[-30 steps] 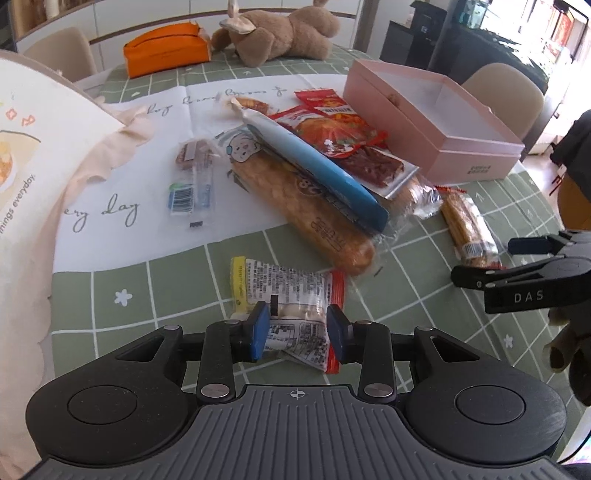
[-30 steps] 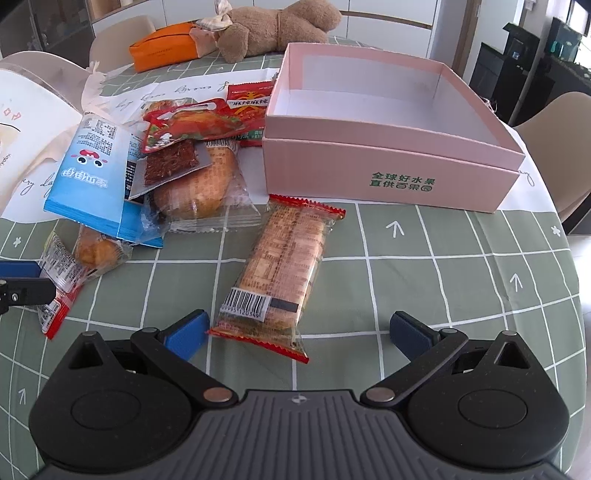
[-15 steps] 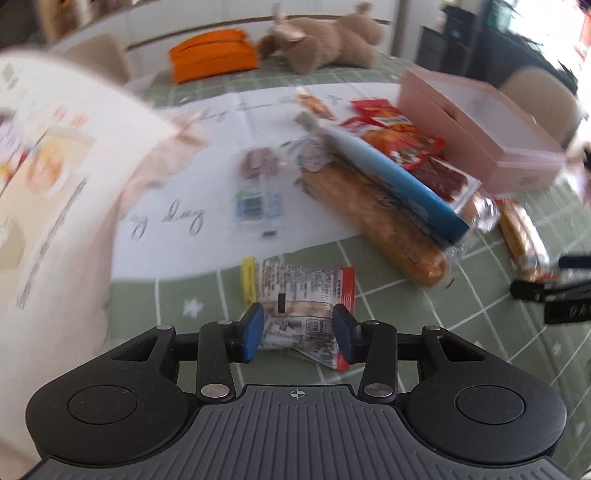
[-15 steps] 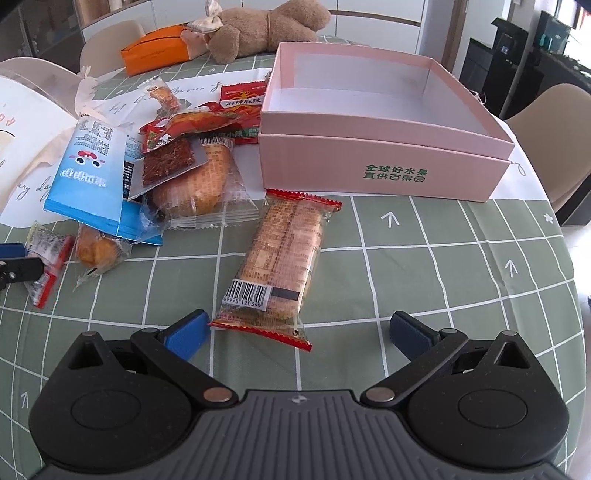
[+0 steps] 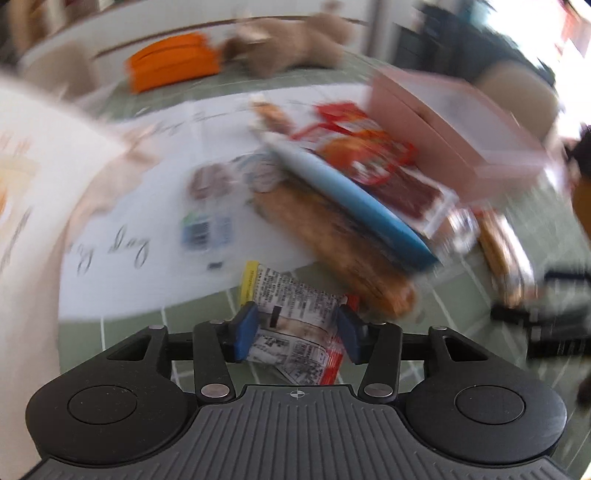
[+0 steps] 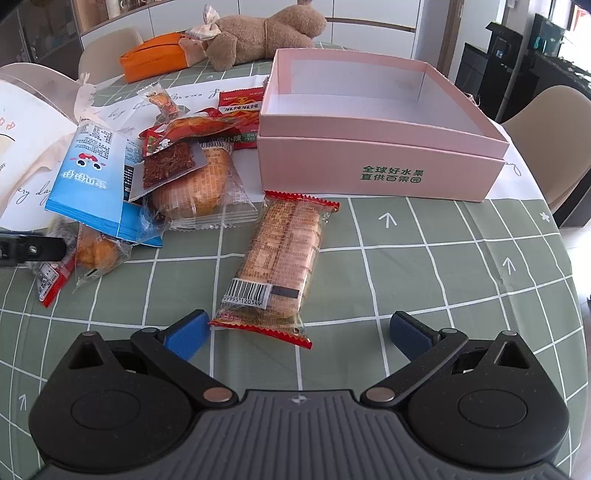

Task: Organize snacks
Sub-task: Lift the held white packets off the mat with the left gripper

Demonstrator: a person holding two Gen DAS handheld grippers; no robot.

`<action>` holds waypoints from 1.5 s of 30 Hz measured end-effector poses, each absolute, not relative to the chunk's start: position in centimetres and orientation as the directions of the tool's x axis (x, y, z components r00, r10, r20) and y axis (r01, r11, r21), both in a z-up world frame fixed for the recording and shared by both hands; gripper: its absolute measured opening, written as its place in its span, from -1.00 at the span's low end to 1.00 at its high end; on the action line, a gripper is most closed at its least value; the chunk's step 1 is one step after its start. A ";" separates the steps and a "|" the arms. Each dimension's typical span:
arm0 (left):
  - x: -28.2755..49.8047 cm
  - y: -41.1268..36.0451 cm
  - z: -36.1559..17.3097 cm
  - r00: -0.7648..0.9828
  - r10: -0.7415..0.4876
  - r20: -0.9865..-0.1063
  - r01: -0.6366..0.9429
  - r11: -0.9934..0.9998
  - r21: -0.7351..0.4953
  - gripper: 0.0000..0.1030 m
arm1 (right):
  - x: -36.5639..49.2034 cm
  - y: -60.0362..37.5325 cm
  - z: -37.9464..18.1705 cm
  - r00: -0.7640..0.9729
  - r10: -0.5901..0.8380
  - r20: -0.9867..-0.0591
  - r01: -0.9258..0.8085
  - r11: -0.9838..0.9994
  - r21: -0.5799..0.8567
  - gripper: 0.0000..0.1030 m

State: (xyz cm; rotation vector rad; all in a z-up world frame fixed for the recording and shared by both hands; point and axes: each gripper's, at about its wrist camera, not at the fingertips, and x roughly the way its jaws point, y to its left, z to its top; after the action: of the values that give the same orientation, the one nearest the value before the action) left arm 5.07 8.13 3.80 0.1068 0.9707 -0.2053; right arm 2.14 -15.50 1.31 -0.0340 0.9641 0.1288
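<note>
The left gripper (image 5: 295,328) has a small snack packet (image 5: 295,317) between its two blue pads. The packet has a yellow end, a red end and tiny black print. The jaws have just been opening wider. The pads sit right at the packet's sides, but the left view is too blurry to say if they press on it. The packet lies on the green checked tablecloth (image 6: 443,266), near the left edge of the table.

The right gripper (image 6: 299,328) has its jaws spread wide and holds nothing. A long biscuit packet (image 6: 284,258) with red ends lies flat on the cloth, and its near end with the bar code sits between the two pads without touching them.

Behind the biscuits stands an open pink box (image 6: 376,173) with green writing on its front. It is empty inside and sits toward the far right of the table.

Left of the box is a heap of snacks. A blue bag (image 6: 88,184) leans on a bread roll in clear wrap (image 6: 199,192). A dark red jerky strip (image 6: 168,168) and a red spicy packet (image 6: 240,107) lie on top.

At the far edge of the table lie a brown teddy bear (image 6: 258,35) and an orange pouch (image 6: 155,61). A white paper with writing (image 6: 110,110) lies under the heap.
</note>
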 end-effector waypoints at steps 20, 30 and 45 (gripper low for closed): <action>2.8 11.3 4.6 0.545 -0.124 -0.829 0.122 0.990 -0.068 -0.02 | 1.3 -15.7 1.2 0.612 0.101 -0.785 -0.129 0.991 0.027 1.00; 2.1 10.2 4.7 0.506 -0.179 -0.844 0.150 0.982 -0.118 0.07 | 1.1 -15.8 1.1 0.621 0.104 -0.777 -0.133 0.991 0.026 1.00; 1.1 13.2 4.7 0.467 -0.239 -0.852 -0.248 0.889 -0.385 0.02 | 0.3 -15.9 1.0 0.655 0.115 -0.747 -0.144 0.989 0.026 1.00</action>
State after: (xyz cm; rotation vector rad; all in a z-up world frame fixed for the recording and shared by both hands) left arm 1.10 13.21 4.71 -0.5015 1.0985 0.0056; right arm 0.34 -15.87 0.98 -0.0372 0.8444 0.1471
